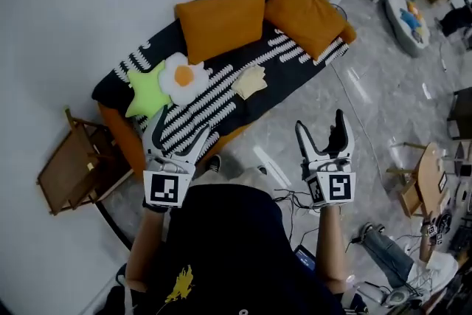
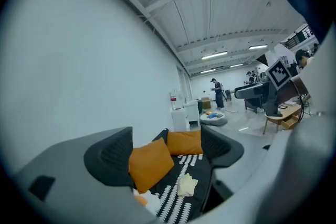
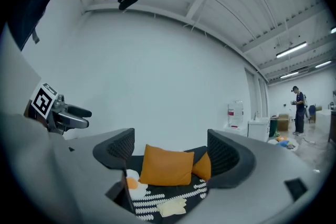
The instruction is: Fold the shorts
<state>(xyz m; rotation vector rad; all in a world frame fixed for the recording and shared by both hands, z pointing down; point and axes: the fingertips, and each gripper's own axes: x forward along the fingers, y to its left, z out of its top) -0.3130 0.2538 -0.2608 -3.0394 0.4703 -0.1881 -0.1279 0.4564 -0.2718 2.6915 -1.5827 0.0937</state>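
Shorts not in hand yet. Nearest first: left tongs (image 1: 177, 126) and right tongs (image 1: 319, 122) are out in front of the person, both pointing toward the sofa (image 1: 214, 103). Both stand wide apart with nothing between the pads and nothing touched. Only the sofa shows through each gap, well off.

Shorts (image 1: 249, 82) lie on the striped seat, ahead of and below the tongs, about midway between the two. Left gripper view has them right of centre, right gripper view a bit left of centre. Neither hand is clearly nearer.

They're a small pale bunched bundle; folded or just crumpled, can't tell. Long axis seems to run along the seat's length, low confidence at this size.

Egg cushion (image 1: 183, 77) and star cushion (image 1: 147, 88) sit to their left, not touching them. Orange cushions (image 1: 221, 22) are behind, against the back.

My read: next move is forward and down with both tongs, one per end of the bundle. Main risk is pinching the sofa cover along with the cloth.
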